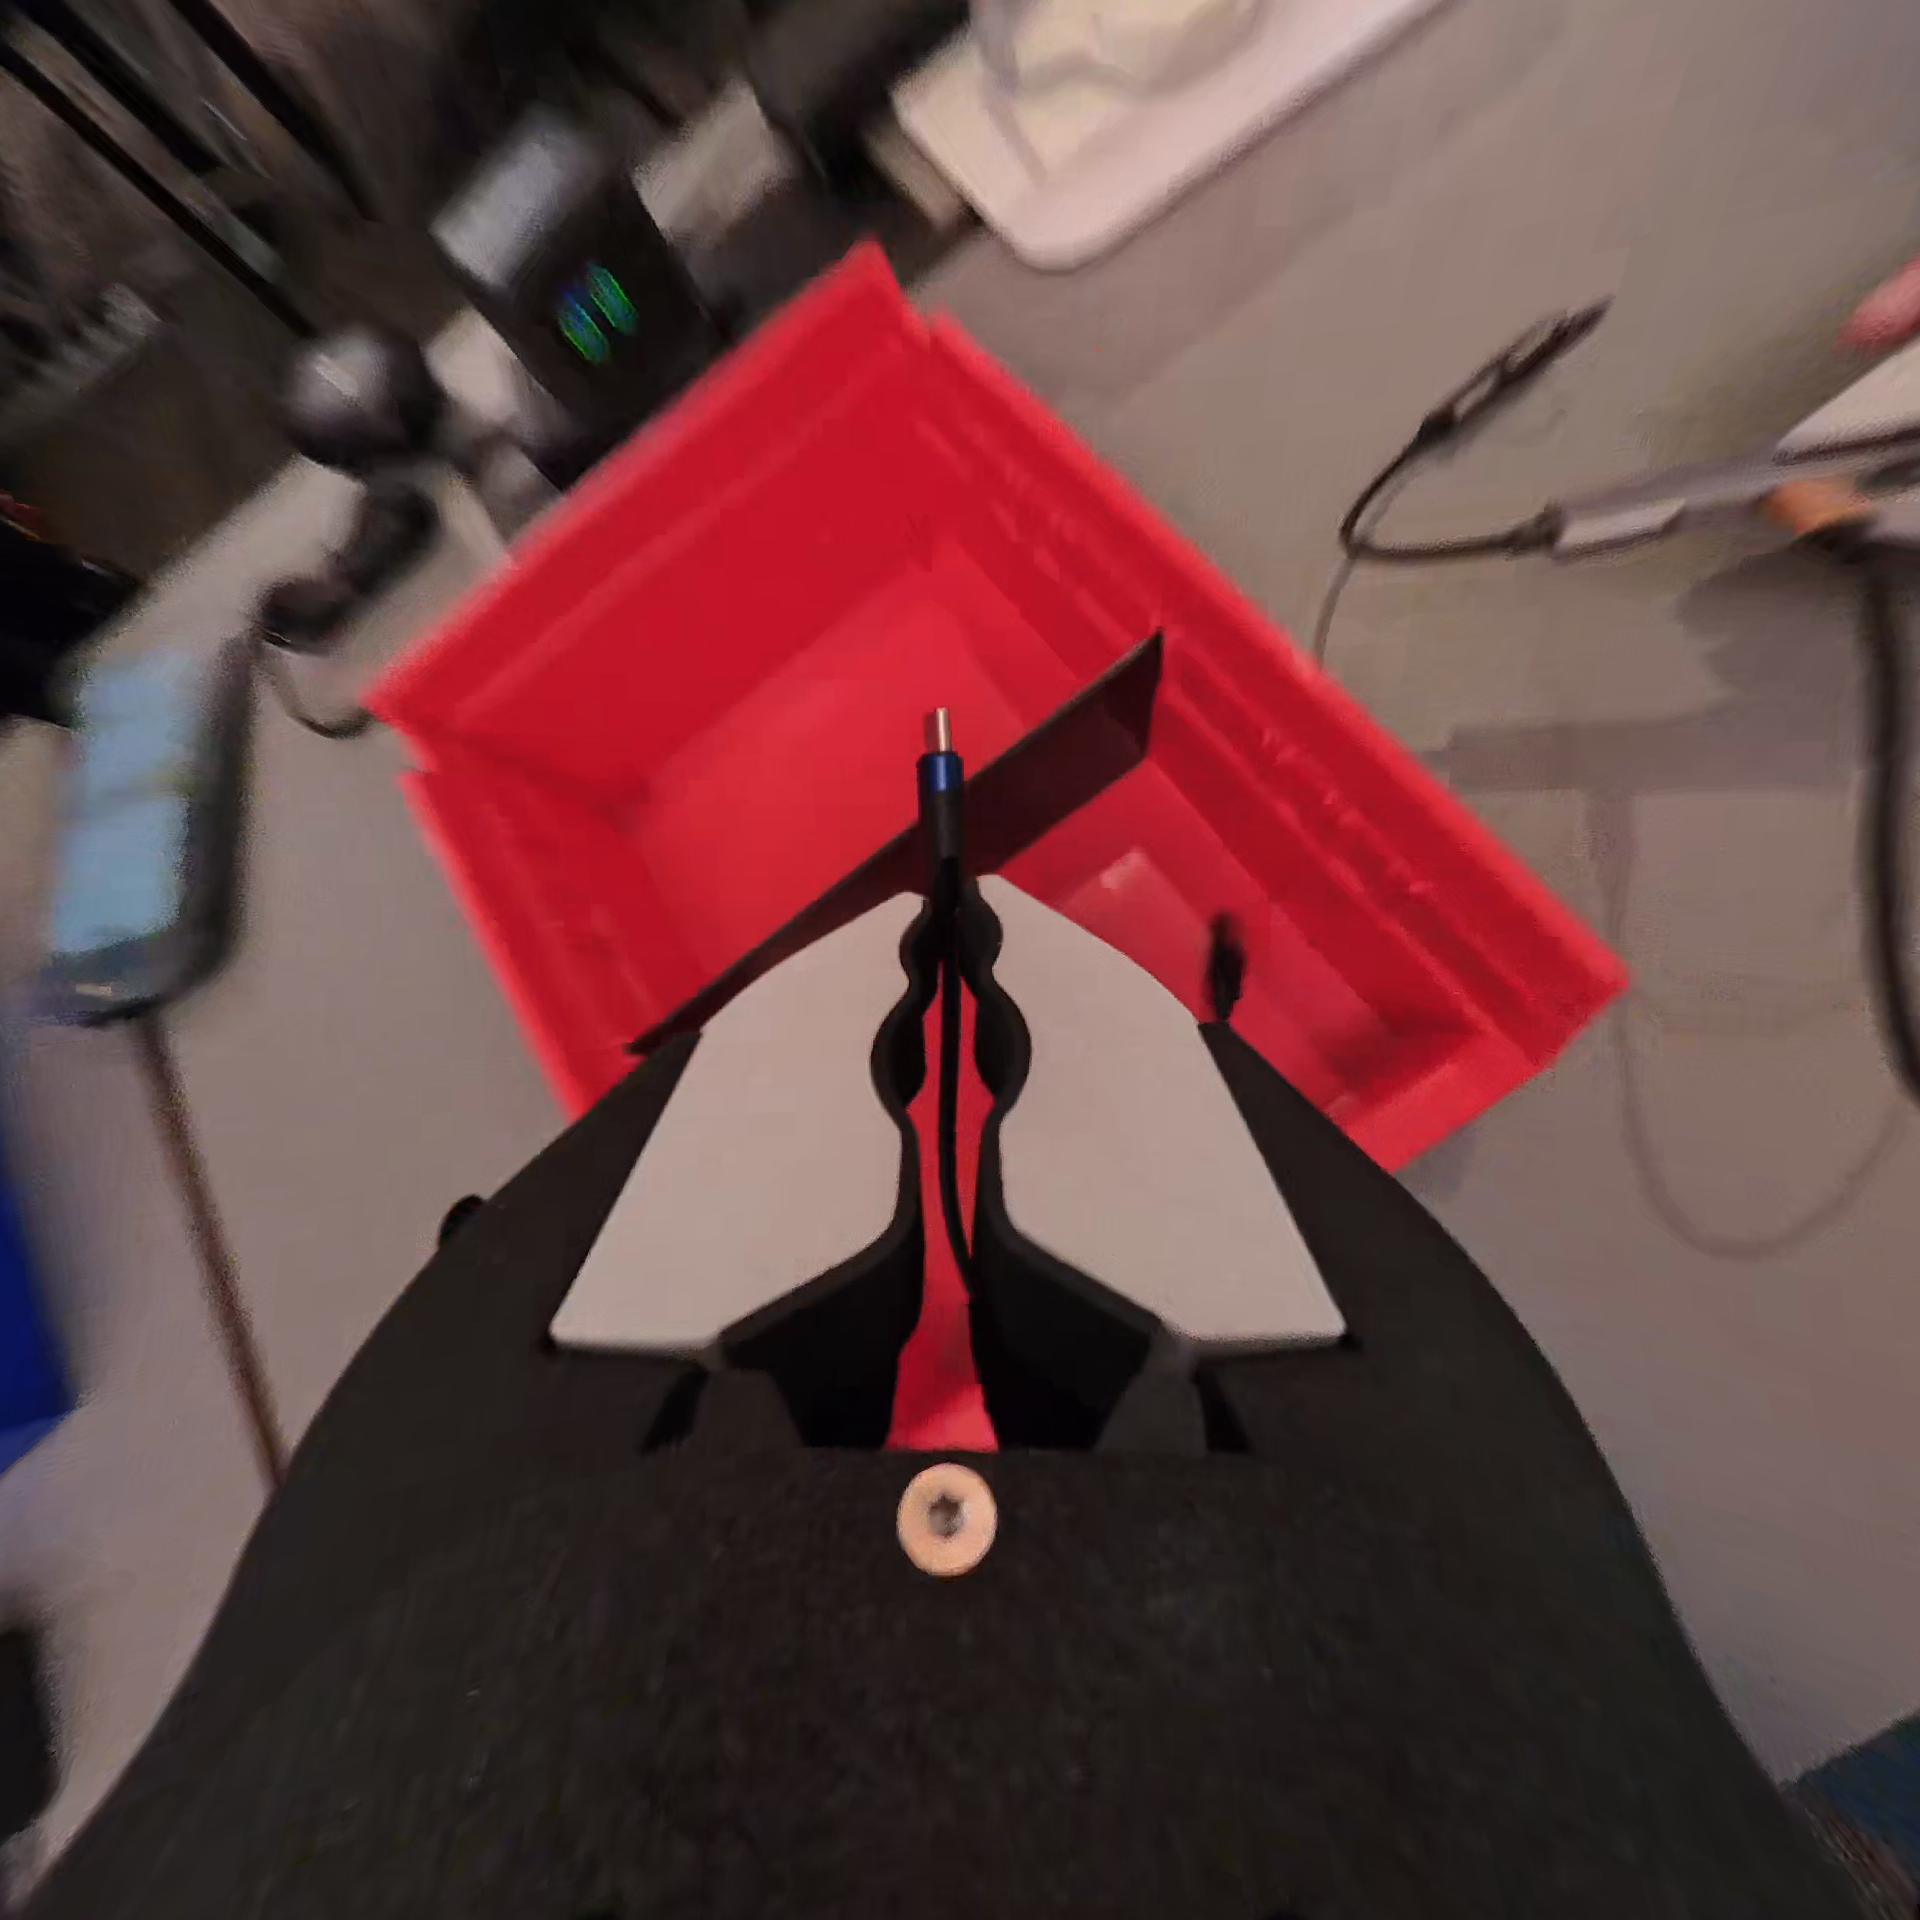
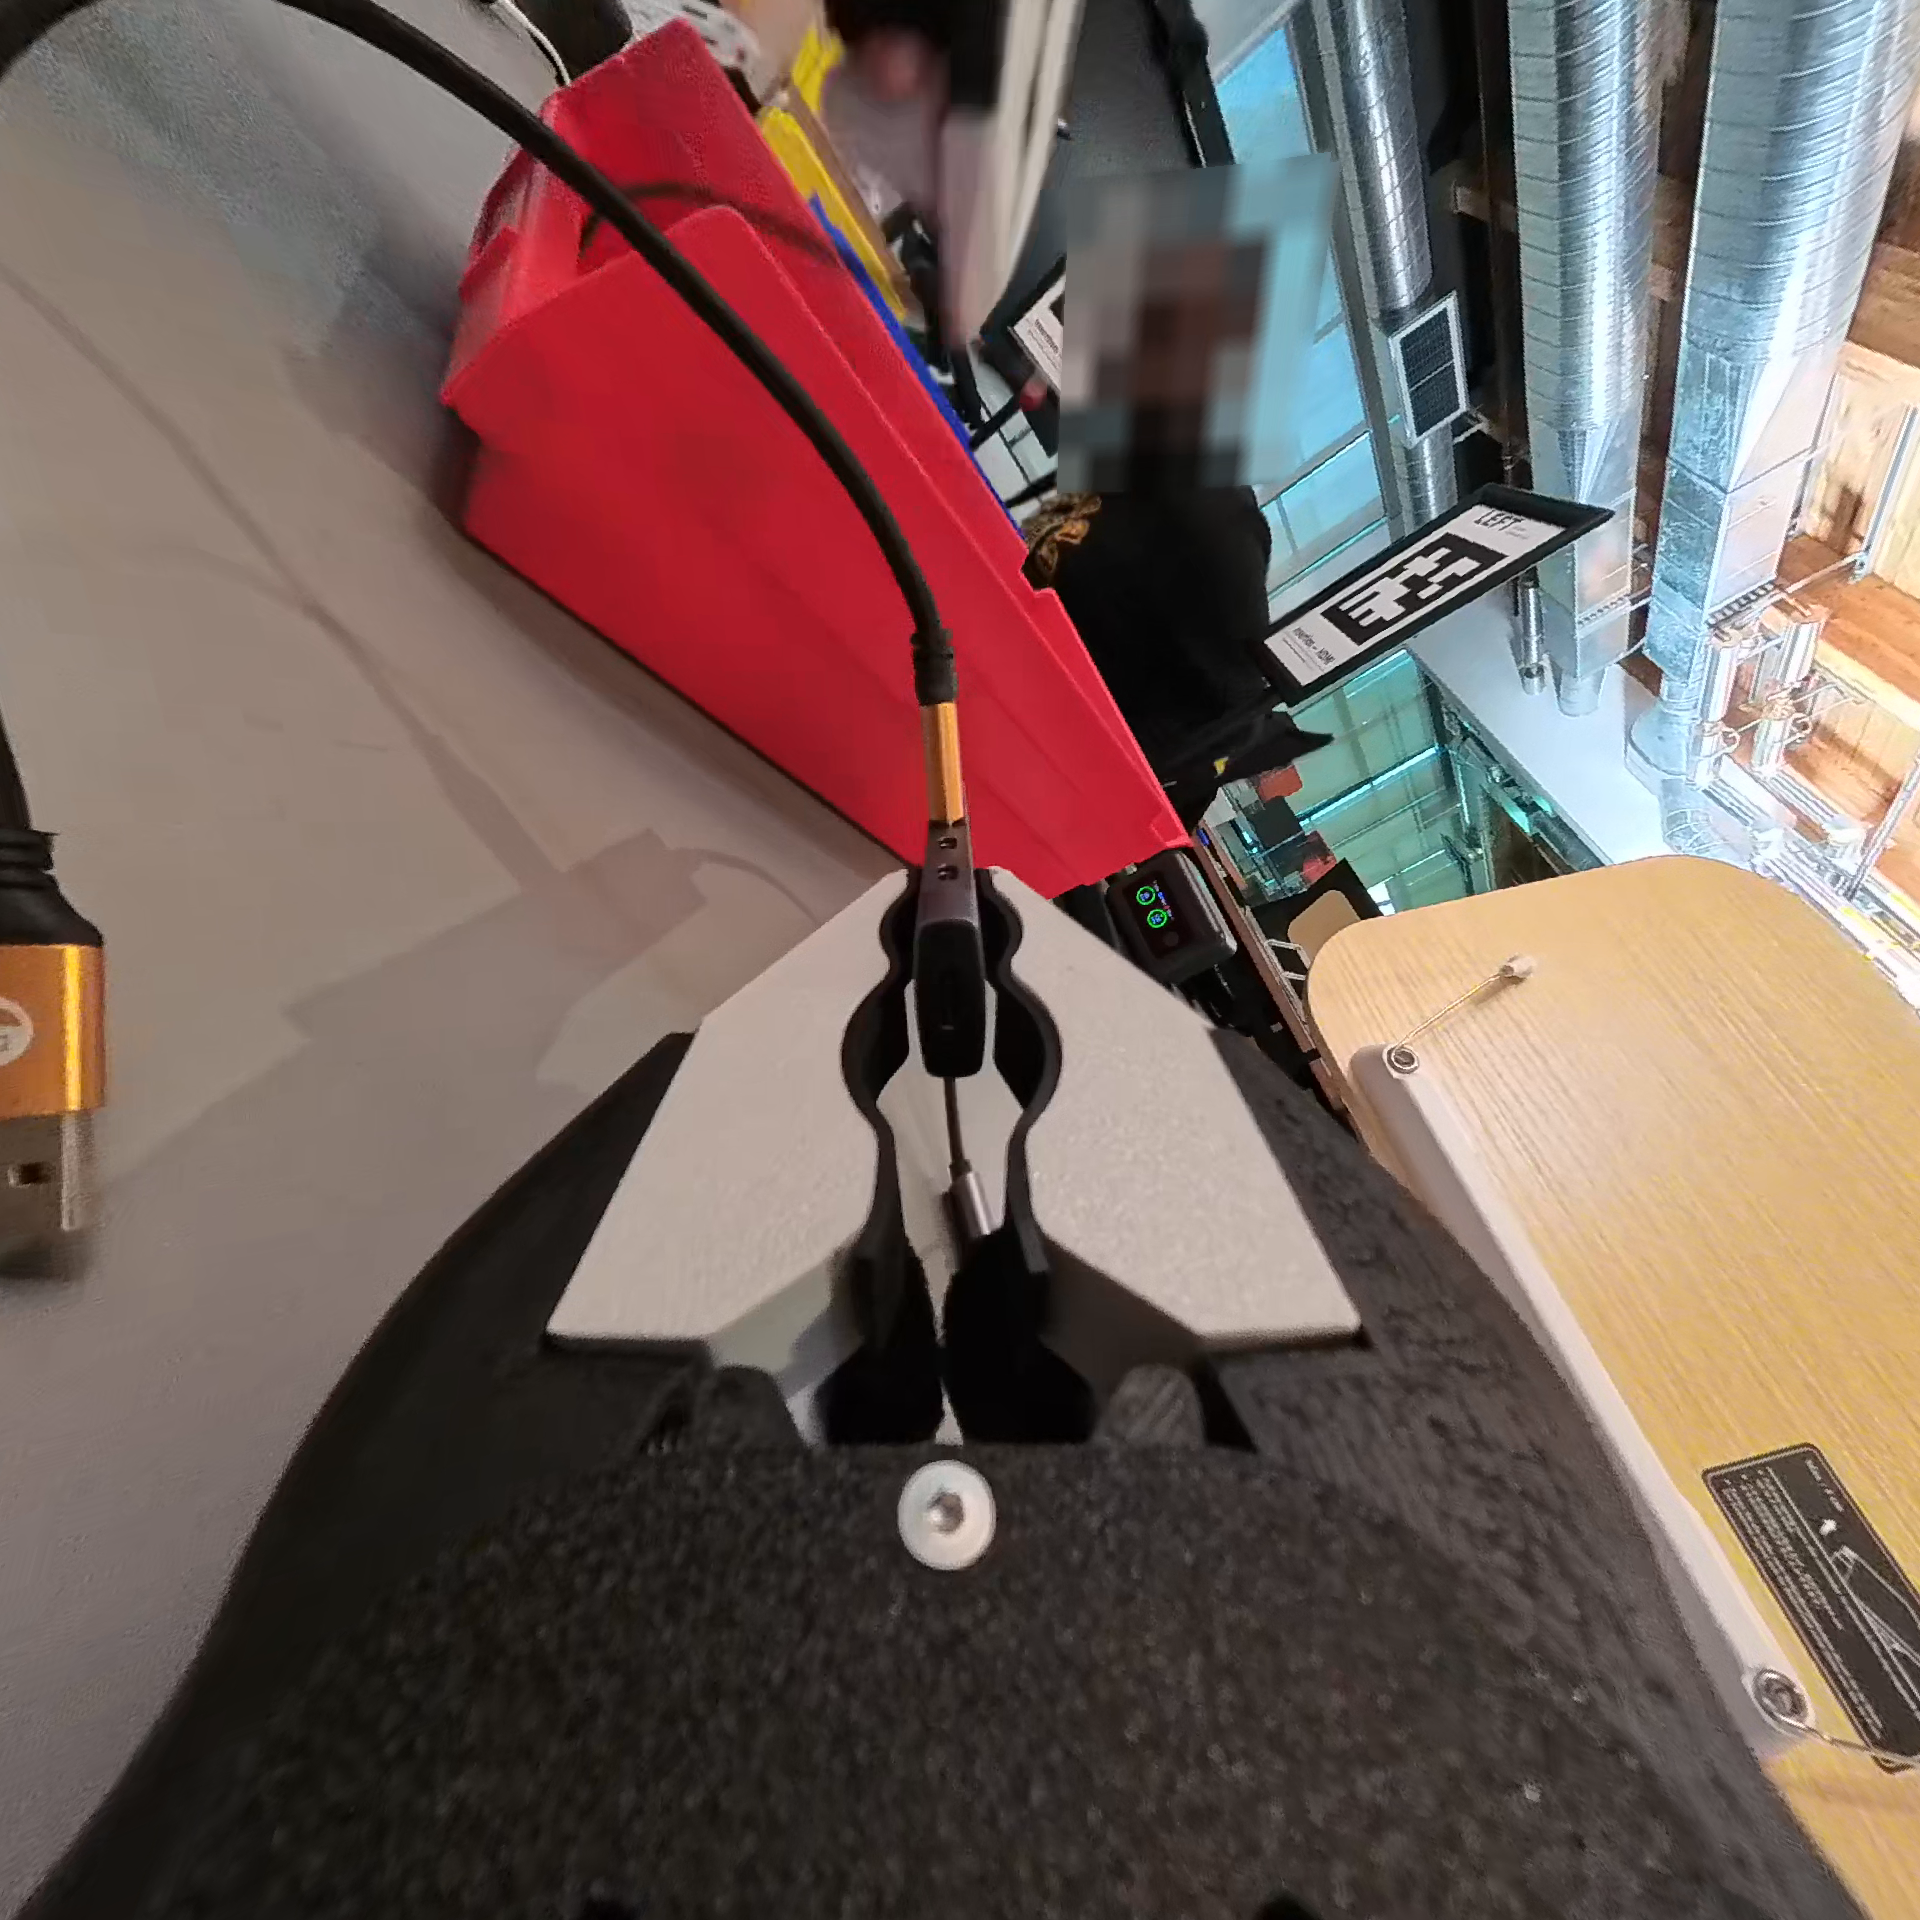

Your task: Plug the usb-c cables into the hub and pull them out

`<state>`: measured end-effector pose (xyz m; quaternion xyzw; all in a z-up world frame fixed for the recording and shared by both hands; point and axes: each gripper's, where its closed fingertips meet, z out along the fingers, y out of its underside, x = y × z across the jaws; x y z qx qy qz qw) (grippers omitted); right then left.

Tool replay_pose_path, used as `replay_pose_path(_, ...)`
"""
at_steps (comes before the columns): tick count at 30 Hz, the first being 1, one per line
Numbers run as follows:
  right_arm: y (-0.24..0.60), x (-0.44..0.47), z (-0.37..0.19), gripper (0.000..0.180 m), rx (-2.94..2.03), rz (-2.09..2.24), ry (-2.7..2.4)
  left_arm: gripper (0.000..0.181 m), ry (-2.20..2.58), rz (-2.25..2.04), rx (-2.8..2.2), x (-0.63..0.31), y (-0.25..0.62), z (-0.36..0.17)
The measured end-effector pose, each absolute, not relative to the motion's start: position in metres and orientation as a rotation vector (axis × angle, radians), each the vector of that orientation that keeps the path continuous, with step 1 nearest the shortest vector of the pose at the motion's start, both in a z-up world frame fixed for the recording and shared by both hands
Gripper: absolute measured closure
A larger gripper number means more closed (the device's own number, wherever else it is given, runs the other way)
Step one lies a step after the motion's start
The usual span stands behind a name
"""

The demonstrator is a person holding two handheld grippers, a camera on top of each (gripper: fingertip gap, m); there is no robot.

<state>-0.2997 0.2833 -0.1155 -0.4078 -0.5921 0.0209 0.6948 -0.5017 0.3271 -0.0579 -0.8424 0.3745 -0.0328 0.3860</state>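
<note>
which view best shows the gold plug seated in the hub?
Right wrist view: the gold plug sits in the hub, clamped in the right gripper. Left wrist view shows only a blurred hub far right; plug indistinct.

Red bin [image 1: 935,665]: seen from above, straight ahead of the left tool's tips, with a black divider [image 1: 1039,790] set across its inside.
White tray [image 1: 1122,135]: placed far ahead and to the right, beyond the bin.
Wooden board [image 2: 1662,1195]: seen right of the right tool, edged with a white strip.
Marker card [image 2: 1434,582]: black-and-white, mounted up and to the right.
Metal ducts [image 2: 1621,260]: ribbed, at far right.
</note>
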Motion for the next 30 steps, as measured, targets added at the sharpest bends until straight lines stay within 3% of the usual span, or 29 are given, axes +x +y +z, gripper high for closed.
replay_pose_path(1,0.283,-0.3,-0.116,0.171,-0.909,0.044,-1.321,0.178,0.93,-0.05,-2.088,-0.502,0.318,-0.03)
replay_pose_path(5,0.284,-0.299,-0.116,0.171,-0.9,0.013,-1.32,0.178,0.91,0.23,-1.904,-0.502,0.27,0.059)
replay_pose_path(8,0.285,-0.298,-0.115,0.171,-0.893,-0.024,-1.317,0.177,1.035,0.297,-1.858,-0.466,0.224,0.071)
replay_pose_path(13,0.287,-0.299,-0.12,0.171,-0.86,-0.152,-1.347,0.177,1.258,0.31,-1.981,-0.396,0.191,0.0)
replay_pose_path(20,0.283,-0.306,-0.132,0.171,-0.794,-0.318,-1.43,0.177,1.446,0.375,-2.073,-0.346,0.217,-0.101)
replay_pose_path(30,0.288,-0.304,-0.135,0.171,-0.838,-0.288,-1.428,0.177,1.487,0.323,-2.011,-0.326,0.252,-0.14)
